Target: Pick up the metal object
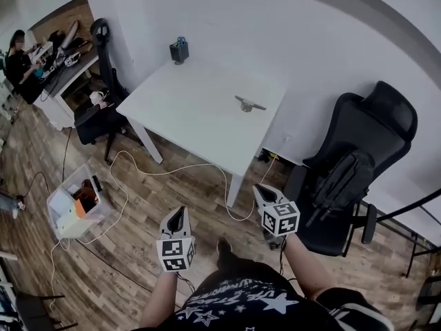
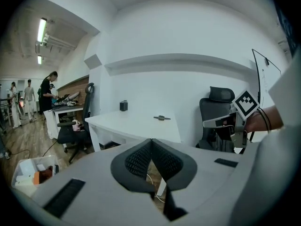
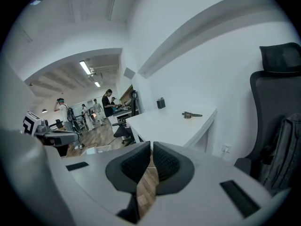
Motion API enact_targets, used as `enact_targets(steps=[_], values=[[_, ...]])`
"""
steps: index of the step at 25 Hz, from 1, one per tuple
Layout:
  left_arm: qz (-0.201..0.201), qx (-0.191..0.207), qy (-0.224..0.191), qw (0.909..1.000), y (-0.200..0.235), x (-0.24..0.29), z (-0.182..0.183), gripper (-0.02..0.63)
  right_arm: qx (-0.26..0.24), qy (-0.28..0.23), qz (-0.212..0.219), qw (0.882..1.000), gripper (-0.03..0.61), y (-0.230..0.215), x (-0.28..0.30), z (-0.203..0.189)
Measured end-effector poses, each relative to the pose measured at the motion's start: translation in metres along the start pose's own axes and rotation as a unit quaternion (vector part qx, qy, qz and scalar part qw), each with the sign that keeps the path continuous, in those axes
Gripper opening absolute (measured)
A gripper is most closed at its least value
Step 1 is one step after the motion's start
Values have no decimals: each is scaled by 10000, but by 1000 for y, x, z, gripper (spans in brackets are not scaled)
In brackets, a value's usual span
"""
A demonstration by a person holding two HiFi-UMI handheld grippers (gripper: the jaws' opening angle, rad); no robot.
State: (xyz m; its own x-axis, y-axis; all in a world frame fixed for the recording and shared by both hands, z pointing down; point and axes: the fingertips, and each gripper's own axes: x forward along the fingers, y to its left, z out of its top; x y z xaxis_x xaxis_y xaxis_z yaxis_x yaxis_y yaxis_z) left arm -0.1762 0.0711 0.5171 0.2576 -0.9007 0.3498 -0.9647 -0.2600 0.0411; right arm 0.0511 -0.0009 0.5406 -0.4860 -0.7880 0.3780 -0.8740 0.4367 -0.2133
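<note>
The metal object (image 1: 249,104), a small grey piece with a cross bar, lies near the far right edge of the white table (image 1: 196,112). It also shows in the left gripper view (image 2: 162,118) and in the right gripper view (image 3: 191,115), well beyond the jaws. My left gripper (image 1: 176,212) and right gripper (image 1: 260,190) hang over the wooden floor, short of the table's near corner. In its own view the left gripper (image 2: 151,140) is shut and empty. The right gripper (image 3: 152,143) has its tips together, nothing between them.
A small black box (image 1: 179,50) stands at the table's far corner. A black office chair (image 1: 358,157) with a backpack is right of the table, another chair (image 1: 103,74) to its left. A white cable (image 1: 172,171) and a plastic bin (image 1: 74,205) lie on the floor.
</note>
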Motion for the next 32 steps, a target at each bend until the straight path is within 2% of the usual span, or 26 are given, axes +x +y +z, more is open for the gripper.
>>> enact_targets(steps=[9,21,26,32], values=[[-182,240,66,9995,6,100,46,20,282,-105,-151,9994,49,-64,62,42],[-574,569,-60,9967,-4,174,86,20,551,-193,-551,9968,49,-113,77,54],[-896,707,-3,9935,-2,217,90,20,657,-205,-869,9938,49,-133,88,54],[-1574,918,-16,9833,-2,289,114,20,831,-267,-1452,9855,49,-160,113,68]])
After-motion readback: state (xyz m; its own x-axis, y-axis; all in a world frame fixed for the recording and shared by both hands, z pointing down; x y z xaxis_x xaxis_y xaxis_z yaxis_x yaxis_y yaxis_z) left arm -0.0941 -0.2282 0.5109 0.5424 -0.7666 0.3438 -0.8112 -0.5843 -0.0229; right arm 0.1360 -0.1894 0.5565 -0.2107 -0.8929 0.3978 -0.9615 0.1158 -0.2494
